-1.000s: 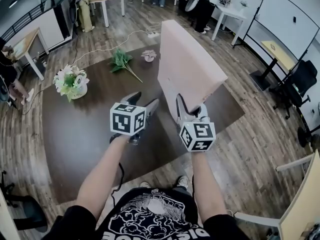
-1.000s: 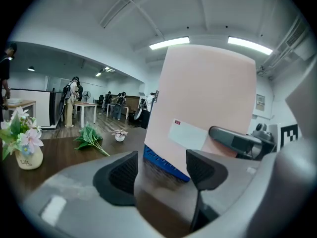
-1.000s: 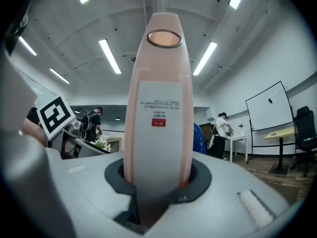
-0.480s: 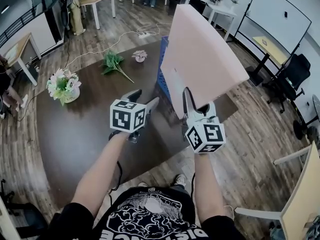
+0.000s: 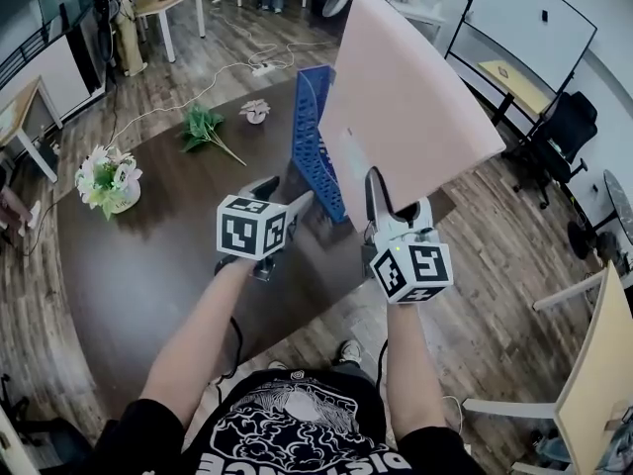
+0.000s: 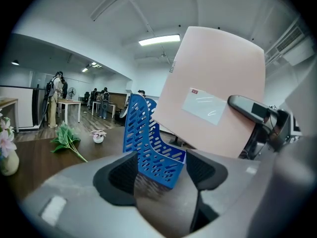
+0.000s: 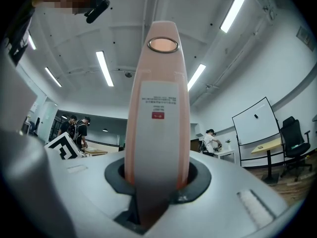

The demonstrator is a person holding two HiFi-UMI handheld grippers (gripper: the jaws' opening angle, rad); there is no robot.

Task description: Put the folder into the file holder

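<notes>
While aloft near the file holder, folder tight in closed right hand-held gripper.

In the head view, the file holder stands on the surface at upper centre. The folder rises to its right, lower end in the right hand-held gripper. The left hand-held gripper sits at frame centre, below and left of the file holder. A flower bunch stands on the surface at the left edge; a leafy sprig and a small pot lie upper left.
</notes>
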